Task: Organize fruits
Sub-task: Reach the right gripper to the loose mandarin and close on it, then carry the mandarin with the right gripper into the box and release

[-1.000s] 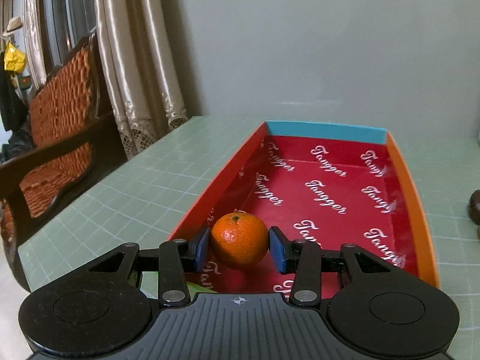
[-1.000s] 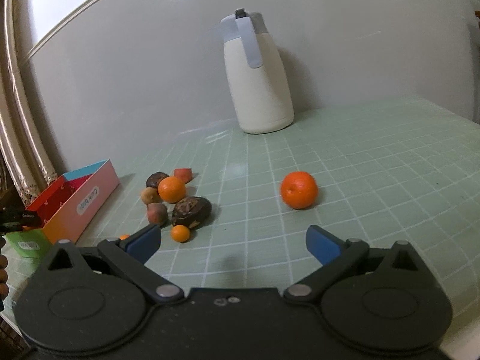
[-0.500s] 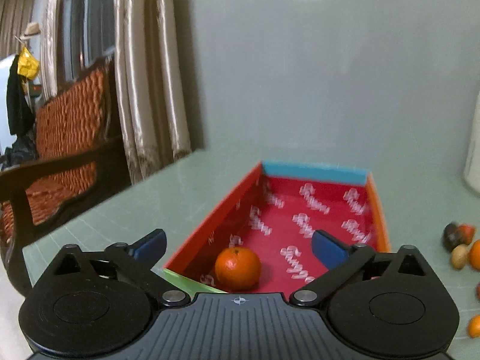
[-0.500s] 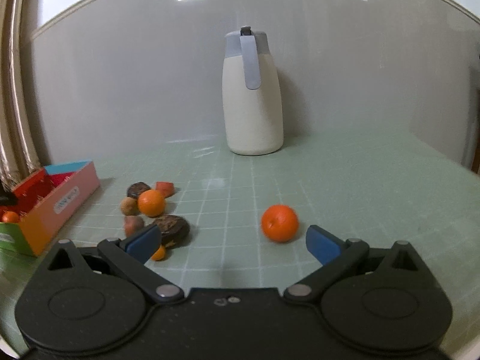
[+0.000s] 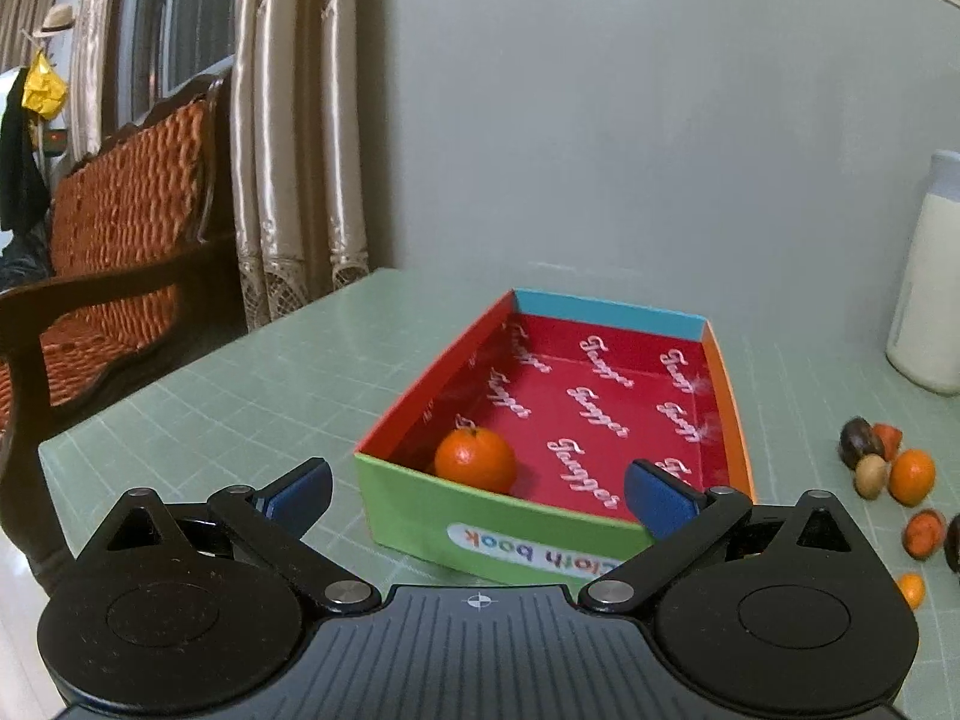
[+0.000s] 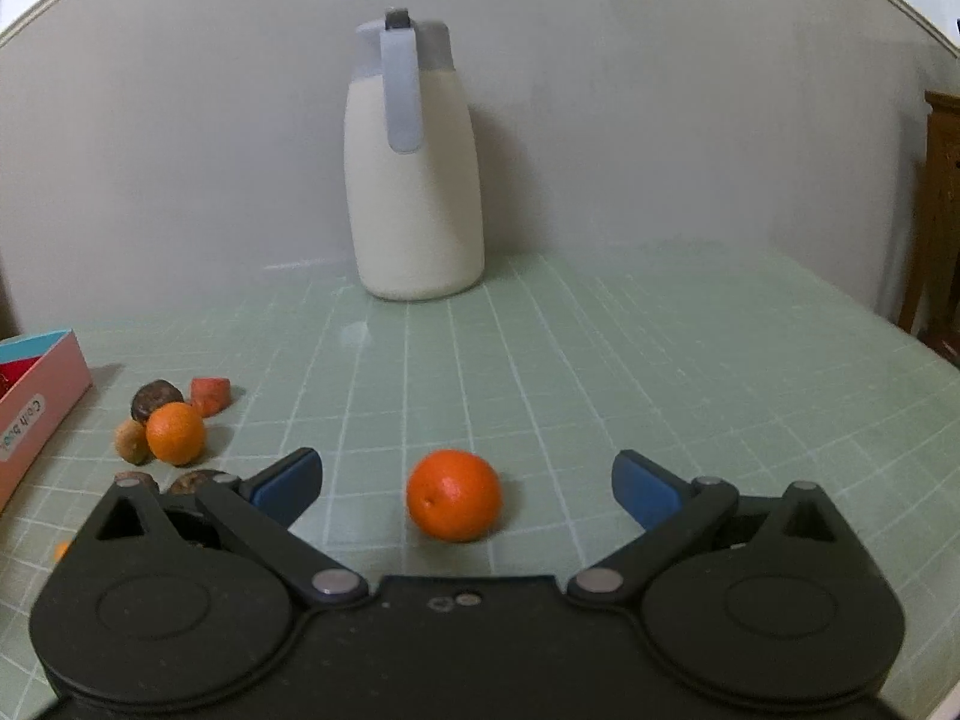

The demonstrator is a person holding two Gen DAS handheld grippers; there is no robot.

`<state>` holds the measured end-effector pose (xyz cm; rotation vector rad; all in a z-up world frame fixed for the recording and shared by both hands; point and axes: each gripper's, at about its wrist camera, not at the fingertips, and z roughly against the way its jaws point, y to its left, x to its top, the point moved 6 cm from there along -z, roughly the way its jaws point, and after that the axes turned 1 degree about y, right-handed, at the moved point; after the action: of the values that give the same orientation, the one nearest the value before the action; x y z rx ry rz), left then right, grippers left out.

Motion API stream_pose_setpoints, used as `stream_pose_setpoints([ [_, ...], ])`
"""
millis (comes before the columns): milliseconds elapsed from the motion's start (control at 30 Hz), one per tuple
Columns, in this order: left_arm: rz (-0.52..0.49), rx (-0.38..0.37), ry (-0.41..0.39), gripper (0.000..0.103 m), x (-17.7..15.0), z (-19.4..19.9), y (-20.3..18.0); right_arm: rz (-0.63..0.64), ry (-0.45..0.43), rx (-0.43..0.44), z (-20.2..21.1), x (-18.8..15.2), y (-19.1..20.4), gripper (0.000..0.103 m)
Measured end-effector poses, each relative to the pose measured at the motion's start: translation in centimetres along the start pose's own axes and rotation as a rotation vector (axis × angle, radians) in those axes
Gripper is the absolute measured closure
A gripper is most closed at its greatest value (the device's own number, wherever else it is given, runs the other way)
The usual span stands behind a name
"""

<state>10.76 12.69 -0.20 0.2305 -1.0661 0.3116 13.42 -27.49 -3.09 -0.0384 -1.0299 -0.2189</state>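
Observation:
A shallow box with a red printed floor, green near wall and blue far wall sits on the green gridded table. One orange lies in its near left corner. My left gripper stands open just in front of the box, nothing between its blue pads. In the right wrist view another orange rests on the table, lying between the wide-spread pads of my open right gripper, untouched. A cluster of small fruits lies to the left, by the box's pink side.
A white thermos jug stands at the back against the grey wall. A wooden bench with woven orange back and curtains stand off the table's left edge. Small fruits lie right of the box. Brown furniture is at far right.
My left gripper let go of the orange in the box, spread wide and drew back out of it. My right gripper swung toward the lone orange, which now lies between its pads.

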Motion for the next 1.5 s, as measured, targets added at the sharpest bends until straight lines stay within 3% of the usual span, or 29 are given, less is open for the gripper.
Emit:
stream_pose_setpoints([
  [67, -0.018, 0.0, -0.01, 0.0, 0.0, 0.2, -0.3, 0.014, -0.019, -0.019, 0.1, 0.0, 0.2, 0.0],
  [200, -0.04, -0.001, -0.03, 0.0, 0.0, 0.6, -0.6, -0.032, -0.016, 0.035, -0.2, -0.1, 0.4, 0.0],
  [400, -0.044, 0.006, -0.032, 0.0, 0.1, 0.8, -0.3, -0.057, 0.008, -0.005, -0.9, -0.3, 0.1, 0.0],
  [533, -0.03, 0.011, -0.022, 0.0, 0.1, 0.7, 0.1, 0.009, 0.02, -0.079, -1.5, -0.2, 0.6, 0.0],
  [600, -0.024, 0.015, -0.023, 0.0, 0.1, 0.6, 0.3, 0.012, 0.005, -0.076, -1.4, -0.2, 0.8, 0.002],
  [700, -0.018, 0.017, -0.021, 0.0, 0.1, 0.6, 0.5, -0.003, 0.001, -0.077, -1.4, -0.2, 0.7, 0.009],
  [867, -0.017, 0.018, -0.017, 0.0, 0.0, 0.6, 0.9, -0.039, 0.049, -0.081, -2.4, -0.4, 0.2, 0.031],
  [1000, -0.018, 0.023, -0.016, 0.0, 0.0, 0.6, 1.2, -0.071, 0.075, -0.077, -2.8, -0.6, 0.1, 0.037],
  [1067, -0.017, 0.026, -0.014, 0.0, 0.0, 0.5, 1.4, -0.078, 0.085, -0.07, -2.9, -0.8, 0.2, 0.05],
  [1200, -0.013, 0.033, -0.013, 0.0, 0.0, 0.4, 1.9, -0.09, 0.107, -0.058, -3.6, -1.0, 0.5, 0.055],
  [1267, -0.012, 0.039, -0.012, 0.0, 0.0, 0.4, 2.1, -0.081, 0.105, -0.058, -3.7, -1.1, 0.8, 0.064],
  [1500, -0.002, 0.057, -0.013, 0.0, -0.1, 0.3, 3.1, -0.081, 0.098, -0.047, -3.6, -1.1, 1.3, 0.065],
])
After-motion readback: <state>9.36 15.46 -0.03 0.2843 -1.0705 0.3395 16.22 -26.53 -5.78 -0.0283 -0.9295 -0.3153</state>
